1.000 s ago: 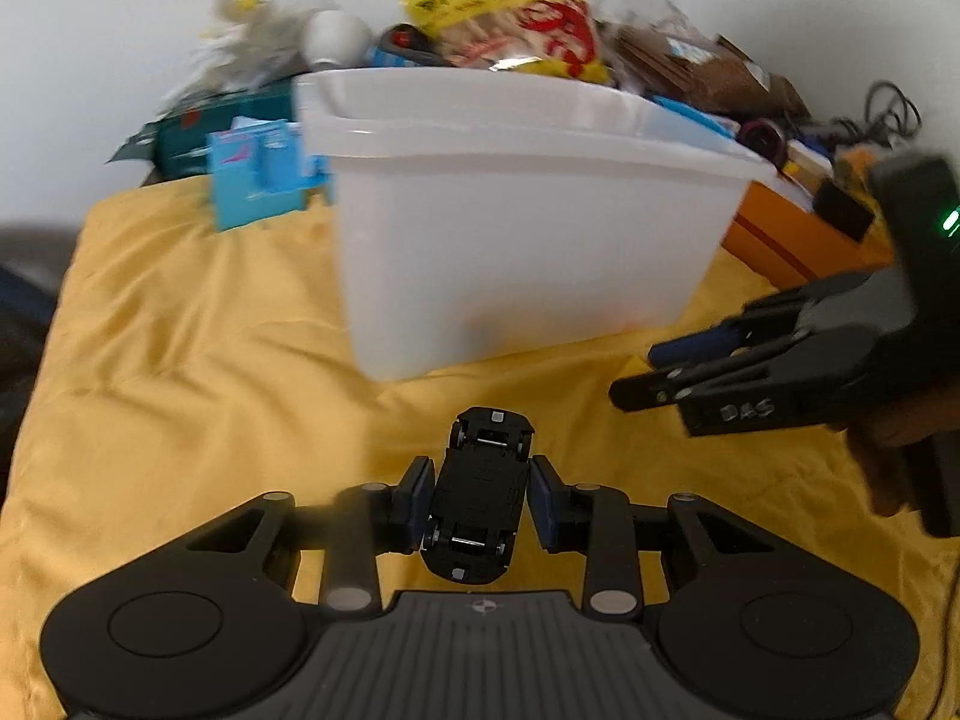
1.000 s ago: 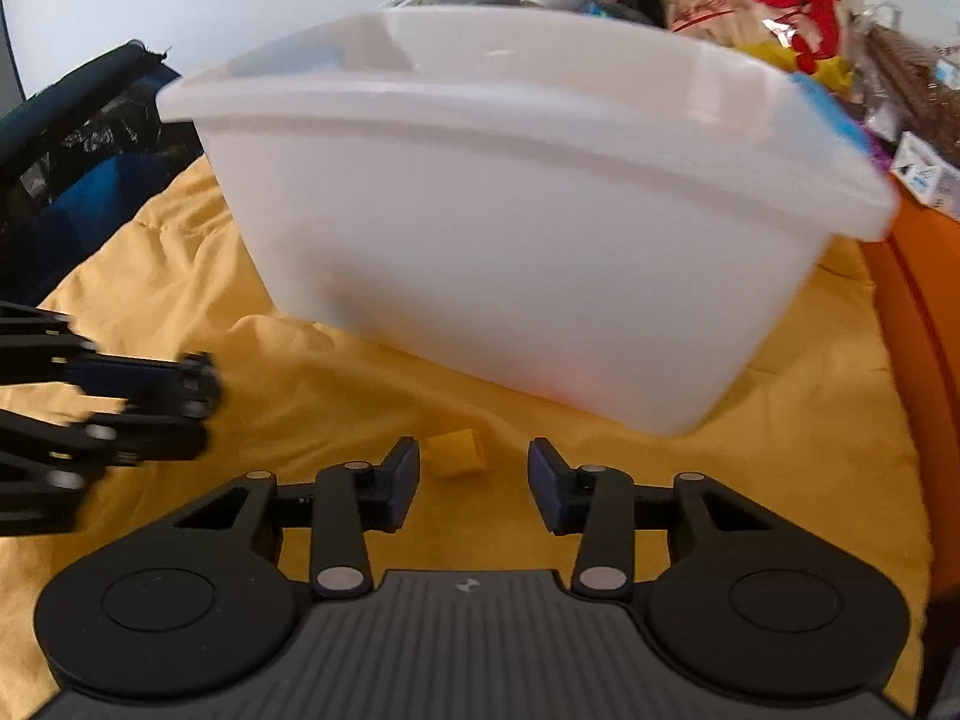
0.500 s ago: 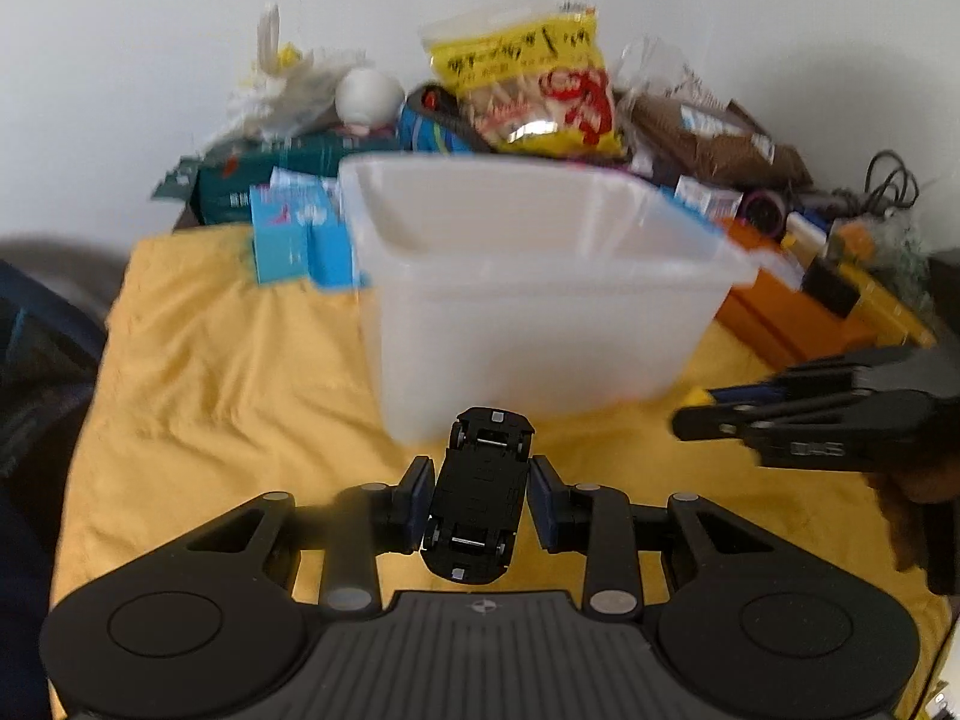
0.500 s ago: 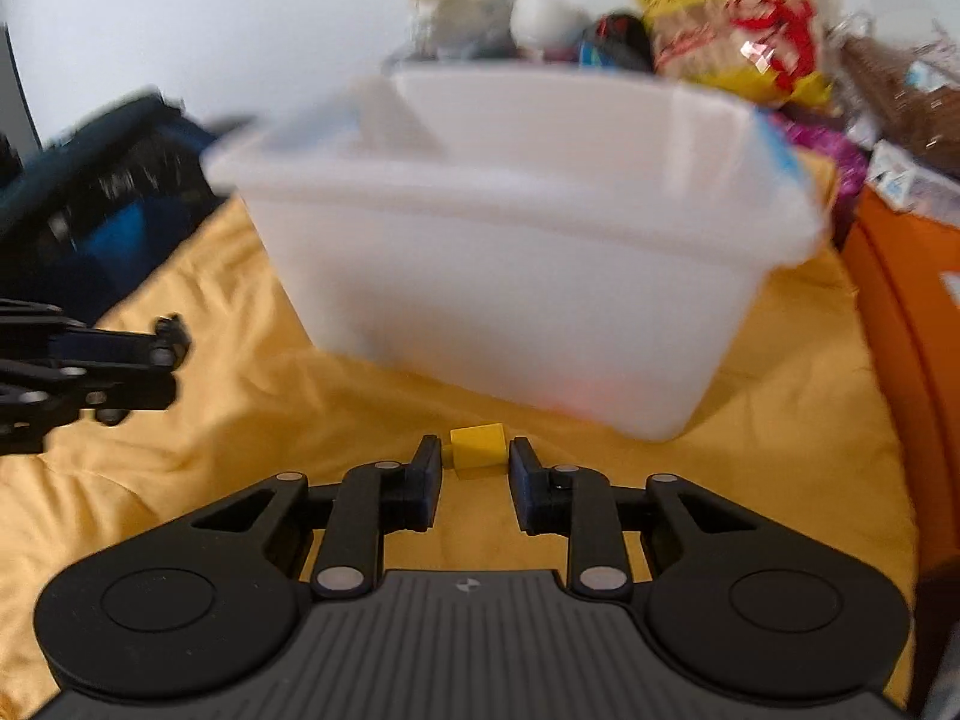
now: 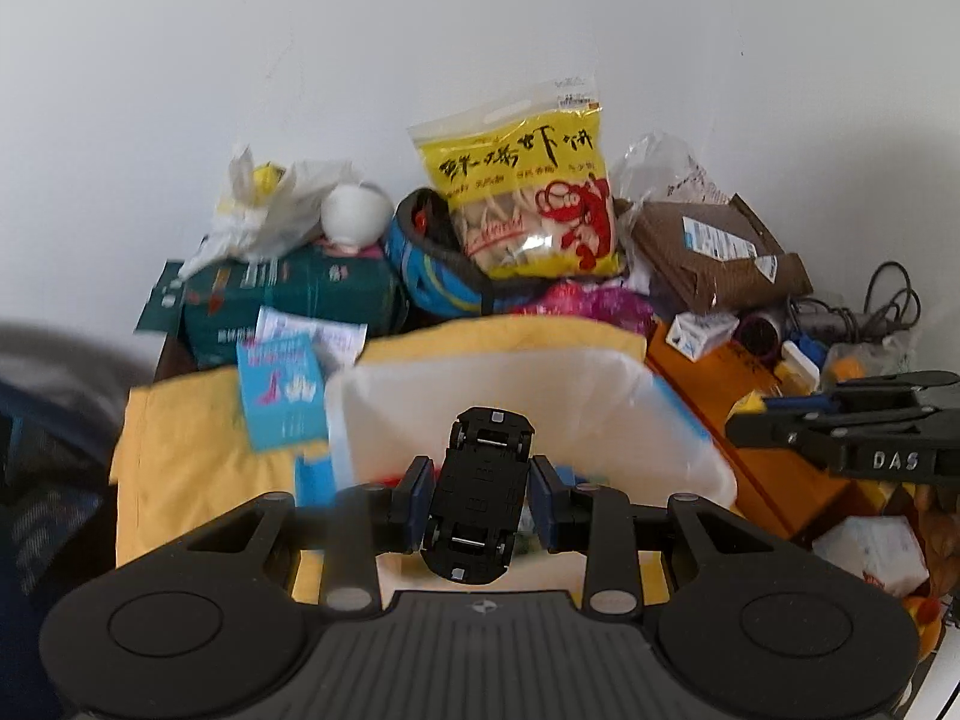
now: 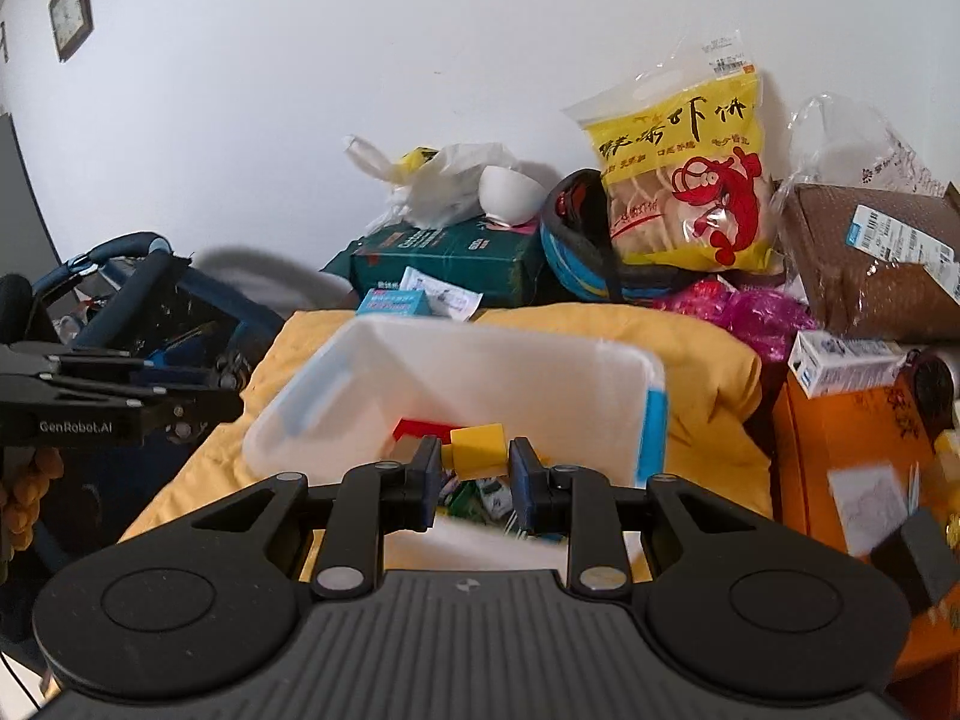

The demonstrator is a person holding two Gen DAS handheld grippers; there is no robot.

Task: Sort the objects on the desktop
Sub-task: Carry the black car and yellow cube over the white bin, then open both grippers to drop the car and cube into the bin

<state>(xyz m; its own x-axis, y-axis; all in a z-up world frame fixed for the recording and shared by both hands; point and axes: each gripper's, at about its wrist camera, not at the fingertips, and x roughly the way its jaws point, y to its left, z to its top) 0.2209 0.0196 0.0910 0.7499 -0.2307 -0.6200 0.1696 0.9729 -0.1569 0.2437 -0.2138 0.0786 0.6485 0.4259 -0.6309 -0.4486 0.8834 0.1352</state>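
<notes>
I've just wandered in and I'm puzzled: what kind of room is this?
Probably a lived-in home room, not a lab: a yellow bag of shrimp crackers leans on the wall beside a brown parcel with a shipping label, and a small framed wall clock hangs above.

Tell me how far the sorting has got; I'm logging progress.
Some is done: small items, a red piece among them, already lie in the white bin. In hand: the left gripper clamps a black toy car and the right gripper a yellow block, both above the bin. Left: releasing them.
</notes>
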